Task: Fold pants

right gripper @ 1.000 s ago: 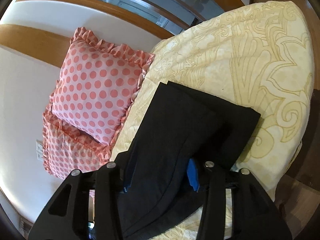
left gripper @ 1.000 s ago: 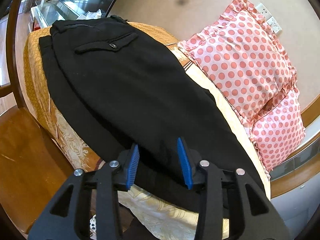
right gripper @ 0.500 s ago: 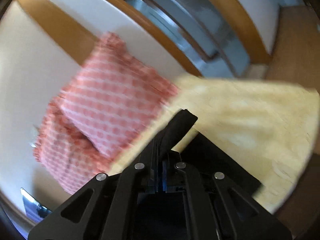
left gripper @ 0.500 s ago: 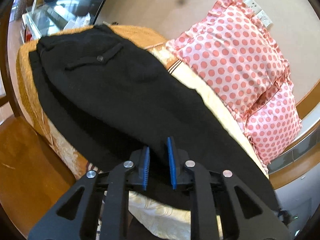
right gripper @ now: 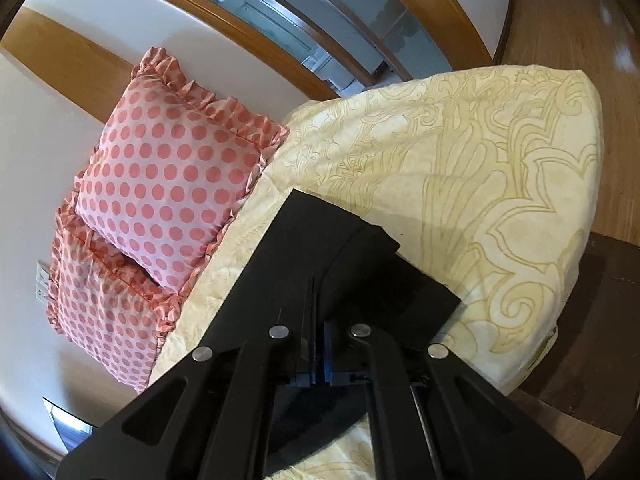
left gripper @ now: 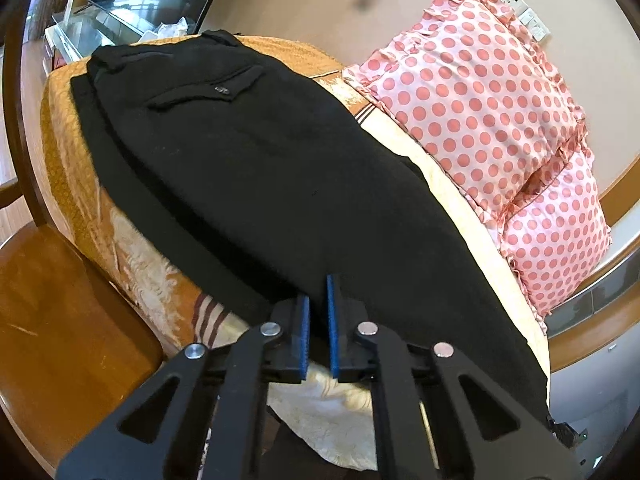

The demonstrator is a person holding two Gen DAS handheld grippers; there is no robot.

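Observation:
Black pants (left gripper: pixel 248 152) lie lengthwise on the bed, folded in half leg over leg, waistband and back pocket at the far end. My left gripper (left gripper: pixel 317 320) is shut on the near edge of the pants around mid-leg. In the right wrist view, the leg cuffs (right gripper: pixel 360 264) lie on the cream bedspread. My right gripper (right gripper: pixel 318 344) is shut on the pants fabric near the cuffs, which rises as a ridge between the fingers.
Two pink polka-dot pillows (left gripper: pixel 480 104) lean against the wall beside the pants; they also show in the right wrist view (right gripper: pixel 168 184). The patterned bedspread (right gripper: pixel 480 168) stretches beyond the cuffs. A wooden chair (left gripper: pixel 60 312) stands by the bed's near left edge.
Both grippers have closed on the pants. The left went from open to shut on the near edge. The right clamped the cuff end, lifted it briefly, and now holds it low.

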